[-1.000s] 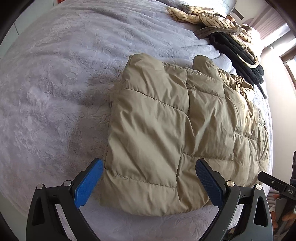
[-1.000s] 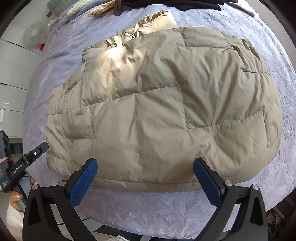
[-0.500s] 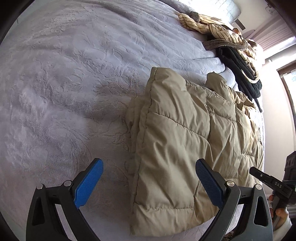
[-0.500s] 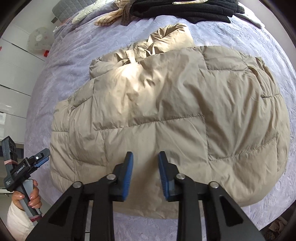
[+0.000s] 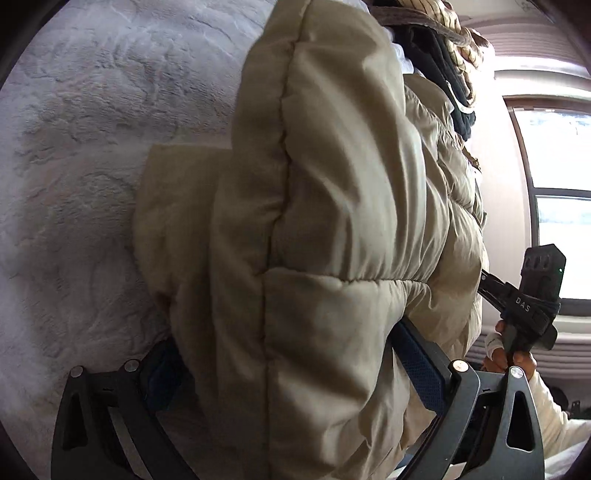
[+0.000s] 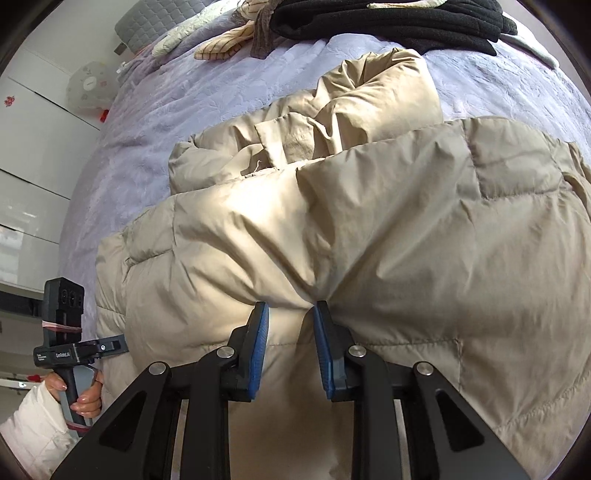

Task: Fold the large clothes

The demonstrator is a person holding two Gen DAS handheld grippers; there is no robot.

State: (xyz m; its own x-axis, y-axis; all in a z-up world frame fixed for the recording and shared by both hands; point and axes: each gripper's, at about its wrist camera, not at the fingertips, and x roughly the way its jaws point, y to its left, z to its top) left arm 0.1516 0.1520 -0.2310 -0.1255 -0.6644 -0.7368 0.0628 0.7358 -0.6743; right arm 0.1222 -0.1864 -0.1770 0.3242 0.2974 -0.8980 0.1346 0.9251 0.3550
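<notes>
A beige quilted down jacket [image 6: 369,229] lies folded on a lilac bedspread [image 6: 177,110]. My right gripper [image 6: 290,314] is shut on a pinch of the jacket's near edge, fabric bunched between its blue pads. In the left wrist view the jacket [image 5: 332,221] fills the frame. My left gripper [image 5: 291,354] straddles the jacket's thick folded end, with its blue pads wide apart on either side; whether they press the fabric does not show. The left gripper also shows at the left edge of the right wrist view [image 6: 74,347].
A pile of black and striped clothes [image 6: 388,22] lies at the far end of the bed. White cupboards [image 6: 33,177] stand to the left. A window [image 5: 561,184] is beyond the jacket in the left wrist view.
My right gripper closed and now pinches the jacket's near edge. My left gripper moved in from the bedspread so the jacket's folded end sits between its pads.
</notes>
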